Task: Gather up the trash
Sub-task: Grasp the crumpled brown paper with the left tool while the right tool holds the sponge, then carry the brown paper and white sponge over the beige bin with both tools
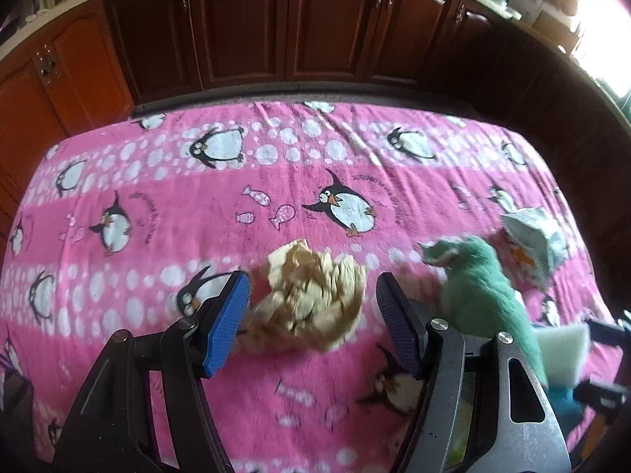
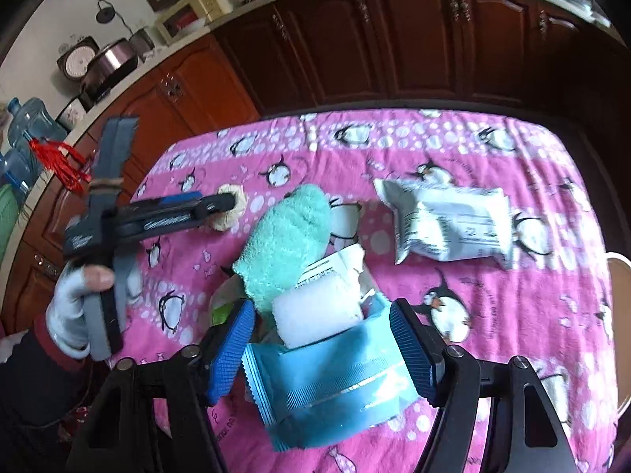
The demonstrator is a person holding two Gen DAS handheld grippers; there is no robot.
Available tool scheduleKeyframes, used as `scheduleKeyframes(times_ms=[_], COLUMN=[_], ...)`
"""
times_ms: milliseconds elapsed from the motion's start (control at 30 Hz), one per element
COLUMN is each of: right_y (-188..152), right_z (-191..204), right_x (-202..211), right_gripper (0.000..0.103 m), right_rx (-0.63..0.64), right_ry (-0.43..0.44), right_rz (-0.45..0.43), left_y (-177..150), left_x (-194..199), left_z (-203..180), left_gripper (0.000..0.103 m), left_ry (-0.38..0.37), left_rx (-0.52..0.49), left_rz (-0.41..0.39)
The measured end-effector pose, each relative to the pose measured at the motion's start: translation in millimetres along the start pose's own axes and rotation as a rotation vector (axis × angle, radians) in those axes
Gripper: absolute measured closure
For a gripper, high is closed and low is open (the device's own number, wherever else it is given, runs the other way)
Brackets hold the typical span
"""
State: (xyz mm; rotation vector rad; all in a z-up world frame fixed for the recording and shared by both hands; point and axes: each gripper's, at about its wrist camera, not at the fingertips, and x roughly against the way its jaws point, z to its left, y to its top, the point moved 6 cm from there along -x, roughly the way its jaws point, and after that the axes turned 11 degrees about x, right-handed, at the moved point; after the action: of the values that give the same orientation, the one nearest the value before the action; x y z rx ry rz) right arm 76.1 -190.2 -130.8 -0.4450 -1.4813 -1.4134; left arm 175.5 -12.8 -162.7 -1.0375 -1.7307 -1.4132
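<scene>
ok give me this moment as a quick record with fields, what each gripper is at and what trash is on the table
surface: pink penguin blanket
left gripper: open, crumpled beige paper between its jaws, pads not pressing
right gripper: open around blue packet, white foam block sticking out of it
beside packet: green fuzzy cloth
further off: silver-white wrapper, lying flat

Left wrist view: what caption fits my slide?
Left gripper straddles crumpled beige paper on the pink penguin blanket.
</scene>
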Motion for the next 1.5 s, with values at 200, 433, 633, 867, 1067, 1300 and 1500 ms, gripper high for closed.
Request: scheduleKeyframes(times_ms=[200, 433, 633, 867, 1067, 1300, 1500], right_y=[1, 13, 14, 6, -5, -22, -38], right_z=[-3, -12, -11, -24, -43, -69, -94], right_x=[0, 47, 81, 112, 137, 165, 182], right_gripper=[0.069, 0.07, 0.07, 0.07, 0.07, 0.07, 0.07], right_rx=[-0.023, -0.119, -0.108, -0.124, -0.153, -0.196, -0.247], right_ry=[0.035, 0.112, 0.07, 0.02, -0.033, -0.094, -0.146], right_rz=[-0.013, -0.144, -0.209, -0.26, -0.297, -0.333, -0.349], left_y=[-2, 0, -5, -19, -31, -41, -50], left_x=[-11, 44, 91, 120, 130, 136, 134], left_z=[1, 0, -30, -90, -139, -189, -226], left_gripper=[0.075, 0.076, 0.076, 0.076, 0.076, 0.076, 0.076], left_ry=[-0.039, -0.129, -0.213, -0.263, -0.29, -0.318, -0.339], left_rx=[0.022, 0.025, -0.034, -0.14, -0.228, -0.307, -0.363], left_rz=[0.042, -0.02, -0.064, -0.09, -0.096, -0.099, -0.092])
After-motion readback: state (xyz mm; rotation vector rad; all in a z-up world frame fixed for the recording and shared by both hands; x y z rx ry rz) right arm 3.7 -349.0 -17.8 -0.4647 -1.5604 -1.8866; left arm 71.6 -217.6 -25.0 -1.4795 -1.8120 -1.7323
